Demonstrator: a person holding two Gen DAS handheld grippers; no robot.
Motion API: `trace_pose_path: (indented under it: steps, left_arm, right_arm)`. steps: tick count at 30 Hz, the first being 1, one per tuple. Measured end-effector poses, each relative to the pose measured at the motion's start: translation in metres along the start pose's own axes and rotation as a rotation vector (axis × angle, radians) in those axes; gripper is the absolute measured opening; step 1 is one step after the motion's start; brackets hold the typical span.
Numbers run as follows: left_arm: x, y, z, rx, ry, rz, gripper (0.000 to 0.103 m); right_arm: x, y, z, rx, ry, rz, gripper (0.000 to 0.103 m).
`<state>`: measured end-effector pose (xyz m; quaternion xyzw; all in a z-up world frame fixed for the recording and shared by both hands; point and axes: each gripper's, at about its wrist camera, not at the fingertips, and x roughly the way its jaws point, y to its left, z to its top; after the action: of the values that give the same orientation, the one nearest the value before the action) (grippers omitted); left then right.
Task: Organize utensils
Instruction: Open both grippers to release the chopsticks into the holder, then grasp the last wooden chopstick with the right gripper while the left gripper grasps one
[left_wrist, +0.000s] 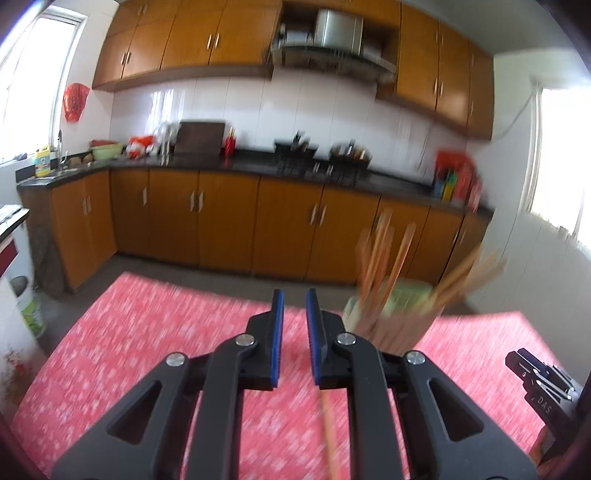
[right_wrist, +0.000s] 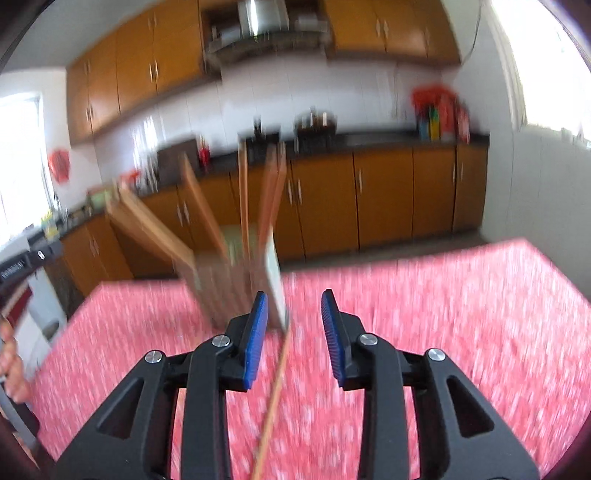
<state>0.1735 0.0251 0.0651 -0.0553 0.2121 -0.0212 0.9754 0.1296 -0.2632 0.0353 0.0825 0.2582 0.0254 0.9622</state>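
Observation:
A pale green holder (left_wrist: 391, 310) stands on the red tablecloth (left_wrist: 147, 332), with several wooden chopsticks leaning out of it. It sits just right of my left gripper (left_wrist: 294, 295), whose blue pads stand slightly apart with nothing between them. One loose chopstick (left_wrist: 328, 424) lies on the cloth under the left gripper's right finger. In the right wrist view the holder (right_wrist: 236, 280) is blurred, just ahead and left of my right gripper (right_wrist: 294, 293). That gripper is open, and a single chopstick (right_wrist: 275, 391) runs along the cloth below the gap without touching the pads.
Part of the right gripper's black body (left_wrist: 535, 380) shows at the right edge. A person's hand (right_wrist: 11, 362) is at the left edge. Beyond the table's far edge are orange kitchen cabinets (left_wrist: 221, 218) and a dark counter (left_wrist: 258, 164) with pots.

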Motion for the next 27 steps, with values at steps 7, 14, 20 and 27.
trace_pose_path:
  steps: [7, 14, 20, 27]
  left_arm:
    - [0.014, 0.015, -0.079, 0.015, 0.206, -0.018, 0.014]
    - [0.022, 0.003, -0.115, 0.006, 0.306, -0.077, 0.014]
    - [0.03, -0.006, -0.125, 0.007, 0.353, -0.109, 0.014]
    - [0.043, -0.026, -0.137, 0.033, 0.408, -0.167, 0.014]
  right_arm:
    - [0.037, 0.017, -0.081, 0.01, 0.281, 0.086, 0.029]
    - [0.053, 0.029, -0.109, -0.015, 0.369, 0.071, 0.025]
    - [0.058, 0.021, -0.11, -0.002, 0.363, 0.039, 0.008]
    - [0.056, -0.021, -0.101, 0.112, 0.342, -0.062, 0.008]
